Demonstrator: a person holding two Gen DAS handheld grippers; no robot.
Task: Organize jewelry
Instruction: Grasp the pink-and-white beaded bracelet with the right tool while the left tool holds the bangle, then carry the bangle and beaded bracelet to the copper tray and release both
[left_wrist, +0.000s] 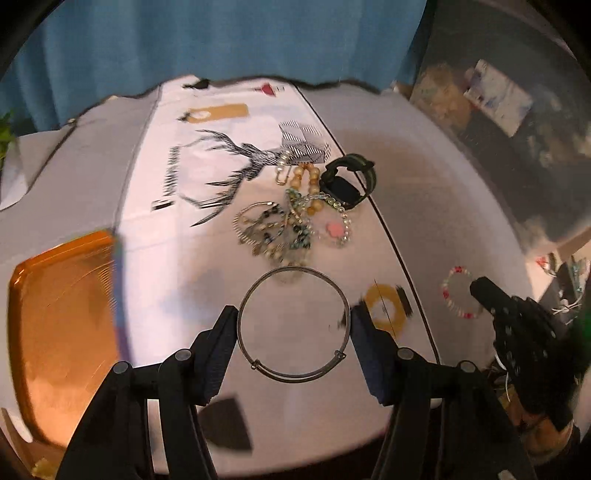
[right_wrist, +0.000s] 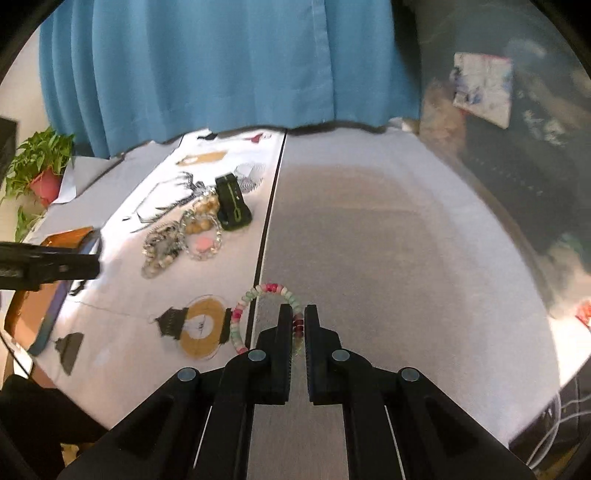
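The left gripper (left_wrist: 293, 321) held a thin metal bangle (left_wrist: 293, 325) across its width, one finger pressed against each side of the ring, above the white table (left_wrist: 424, 206). The amber tray (left_wrist: 62, 328) lay to the left of this gripper at the table's left edge. Farther off, a pile of beaded bracelets (left_wrist: 291, 218) rested on a printed paper sheet (left_wrist: 207, 177), with a black watch (left_wrist: 349, 181) touching the pile's far right side. The right gripper (right_wrist: 299, 321) was closed to a narrow gap on the right side of a pink, white and green bead bracelet (right_wrist: 258, 314); the beads ran between its fingers (right_wrist: 284, 328), though blur made it hard to tell how firmly they were pinched. The bracelet looped to the left across the dark seam between the two table halves, near a gold ring printed on the paper (right_wrist: 201, 326). In the left view the right gripper (left_wrist: 484, 288) appeared at the near right, touching the bead bracelet (left_wrist: 458, 291). A blue curtain (right_wrist: 221, 62) hung beyond the table, and a potted plant (right_wrist: 40, 166) stood at far left.
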